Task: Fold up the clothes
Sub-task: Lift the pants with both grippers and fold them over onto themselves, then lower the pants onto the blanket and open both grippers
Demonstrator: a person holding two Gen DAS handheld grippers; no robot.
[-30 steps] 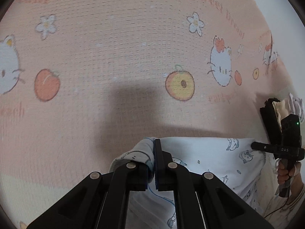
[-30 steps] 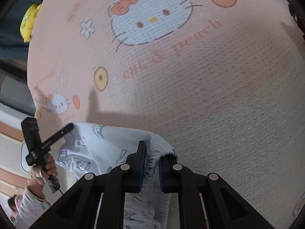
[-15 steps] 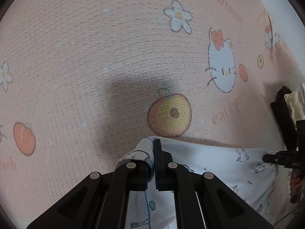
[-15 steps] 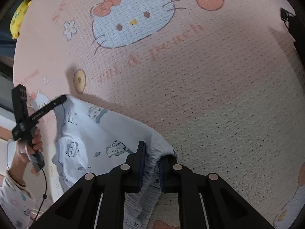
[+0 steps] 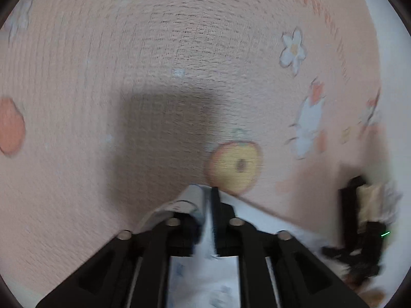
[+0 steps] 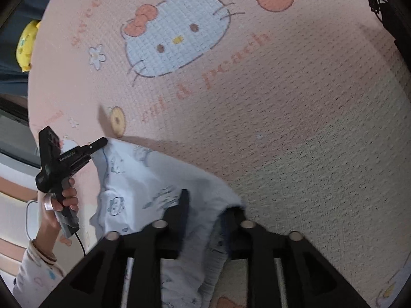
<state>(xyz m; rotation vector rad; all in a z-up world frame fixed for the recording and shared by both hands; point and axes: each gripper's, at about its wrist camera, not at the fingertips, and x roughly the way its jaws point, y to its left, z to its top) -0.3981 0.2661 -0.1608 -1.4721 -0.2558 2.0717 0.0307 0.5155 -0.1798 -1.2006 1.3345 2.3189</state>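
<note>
A pale blue cotton garment printed with small cartoon cats (image 6: 143, 179) hangs stretched between the two claws above a pink waffle-textured blanket with cat, peach and flower prints (image 6: 295, 107). The left claw (image 5: 209, 205) is clamped on one gathered corner of the cloth, its fingers close together with fabric pinched between them; the left wrist view is smeared by blur, so the exact grip is hard to read there, though the right wrist view shows the same claw (image 6: 99, 145) biting the garment's far upper corner. The right claw (image 6: 209, 205) is closed on the other corner, a ruffled edge bunched between its fingers and spilling down past them. The garment's top edge runs taut from one claw to the other, and its lower part droops toward the cameras. A hand (image 6: 63, 200) in a light printed sleeve (image 6: 33, 274) grips the left tool's handle, with a black cable trailing below it. A yellow soft toy (image 6: 25, 43) sits beyond the blanket's left edge.
</note>
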